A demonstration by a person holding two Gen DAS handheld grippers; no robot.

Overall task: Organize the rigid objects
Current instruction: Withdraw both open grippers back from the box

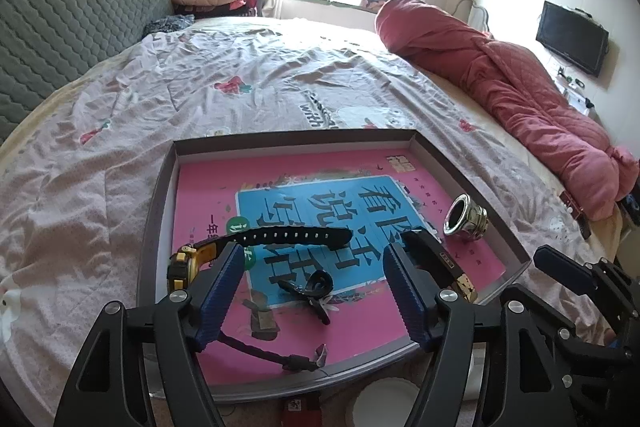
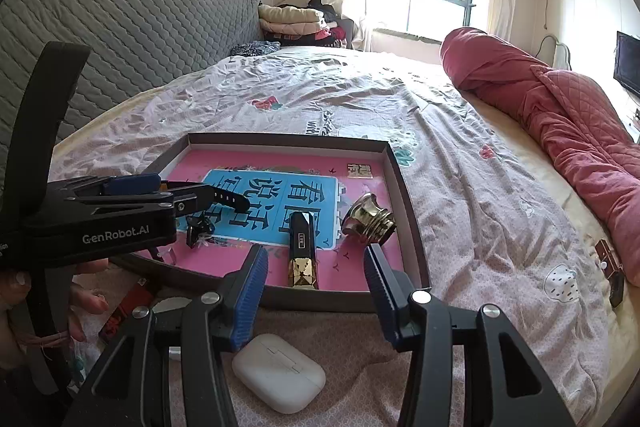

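A grey shallow tray (image 1: pixel 160 195) lies on the bed with a pink book (image 1: pixel 360 311) in it. On the book rest a yellow-black watch (image 1: pixel 192 259), a small black clip (image 1: pixel 308 291), a shiny metal fitting (image 1: pixel 466 217) and a black-and-gold lighter (image 1: pixel 444 263). My left gripper (image 1: pixel 313 249) hangs open over the tray's near left part, the watch just outside its left finger. My right gripper (image 2: pixel 316 249) stands open at the tray's near wall (image 2: pixel 340 297); the lighter (image 2: pixel 302 251) lies past it in line with the gap. A white earbud case (image 2: pixel 280 371) sits on the bedspread under that gripper.
A rolled red quilt (image 2: pixel 560 107) lies along the bed's right side, and a grey padded headboard (image 2: pixel 120 27) stands at the left. A small brown box (image 2: pixel 608 263) sits near the quilt. A person's hand (image 2: pixel 84 303) and a red item (image 2: pixel 128 307) are left of the tray.
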